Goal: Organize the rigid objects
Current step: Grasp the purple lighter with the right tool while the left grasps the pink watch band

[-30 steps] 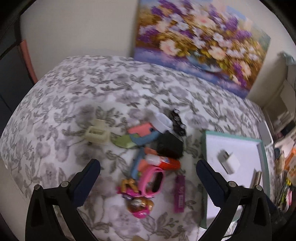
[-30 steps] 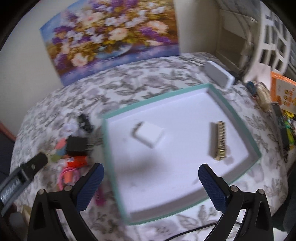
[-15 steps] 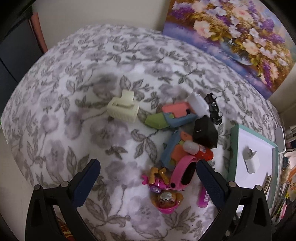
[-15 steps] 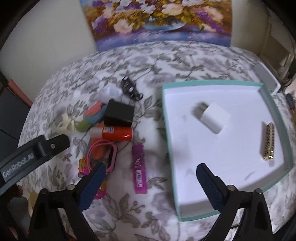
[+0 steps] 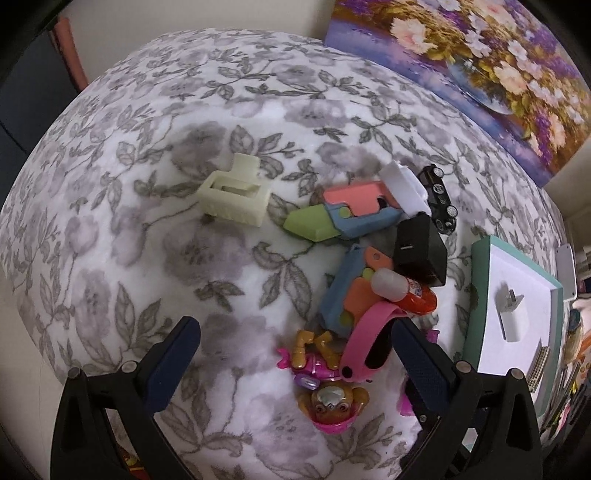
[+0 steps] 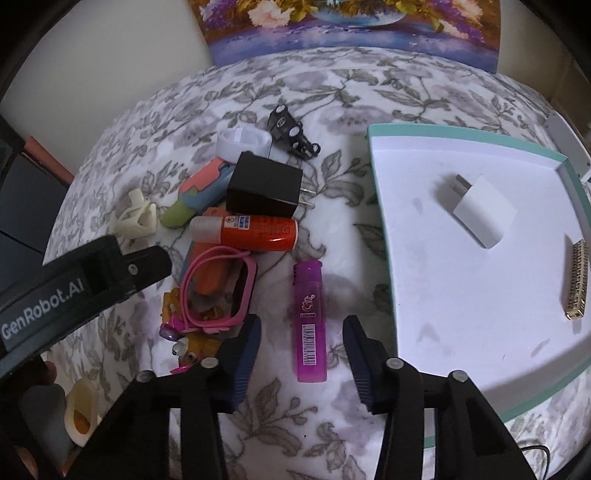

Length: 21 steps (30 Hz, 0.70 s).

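Note:
On the flowered cloth a purple lighter [image 6: 309, 317] lies lengthwise between the fingers of my right gripper [image 6: 302, 354]. Its jaws are closing, and a gap shows on both sides of the lighter. My left gripper [image 5: 295, 350] hangs open over the toy pile, with a pink toy dog figure [image 5: 328, 395] and a pink watch [image 5: 365, 339] between its fingers, untouched. The pile also holds a black adapter [image 6: 264, 188], an orange glue tube [image 6: 255, 230] and pastel toy pieces [image 5: 347, 214]. The teal-rimmed white tray [image 6: 373, 147] holds a white plug [image 6: 480, 210] and a gold bar [image 6: 574, 284].
A cream hair claw [image 5: 232, 195] lies apart to the left of the pile. A black toy car [image 6: 291, 133] and a white cap [image 6: 243, 142] sit at its far side. A flower painting [image 6: 351, 26] leans on the wall behind. Clutter lines the right edge.
My right gripper swung left from over the tray to above the purple lighter, and its jaws narrowed. The left gripper sank and tipped down toward the pile.

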Tool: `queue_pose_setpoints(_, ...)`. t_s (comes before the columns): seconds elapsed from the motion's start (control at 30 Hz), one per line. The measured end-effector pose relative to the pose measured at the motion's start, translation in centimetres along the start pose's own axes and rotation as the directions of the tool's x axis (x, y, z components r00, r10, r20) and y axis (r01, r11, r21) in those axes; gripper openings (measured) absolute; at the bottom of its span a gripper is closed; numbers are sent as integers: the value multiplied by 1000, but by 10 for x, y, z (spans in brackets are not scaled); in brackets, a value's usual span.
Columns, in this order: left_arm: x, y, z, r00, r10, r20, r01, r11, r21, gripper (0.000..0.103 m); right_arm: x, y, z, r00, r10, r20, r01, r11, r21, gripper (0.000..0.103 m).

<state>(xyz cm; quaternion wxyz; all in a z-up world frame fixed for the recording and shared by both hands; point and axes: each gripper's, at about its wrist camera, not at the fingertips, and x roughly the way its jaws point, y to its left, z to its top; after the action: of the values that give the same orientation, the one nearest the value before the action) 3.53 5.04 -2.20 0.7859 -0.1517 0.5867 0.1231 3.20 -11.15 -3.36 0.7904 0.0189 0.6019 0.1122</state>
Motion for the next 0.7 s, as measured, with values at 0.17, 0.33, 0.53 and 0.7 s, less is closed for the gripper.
queue_pose_setpoints(0.17,6,-11,-1,1000,4,-6,-3,999,53,102,10,0,1,999,-21,-26,21,1000,-4,44)
queue_pose_setpoints(0.33,17,-18,-3,999,23,-28,-20,995,97,83,18,0,1,998,-36,-49,36,999,-12,41)
queue_pose_setpoints(0.53,30,-25,-5,998,14,-67,-6,992,129,57,22,-2,3,997,-50,-57,49,999,-13,38)
queue_pose_setpoints(0.7,29,-34,-8,998,-25,-64,35,988,148,35,22,-1,3,996,-68,-50,66,997,-32,35)
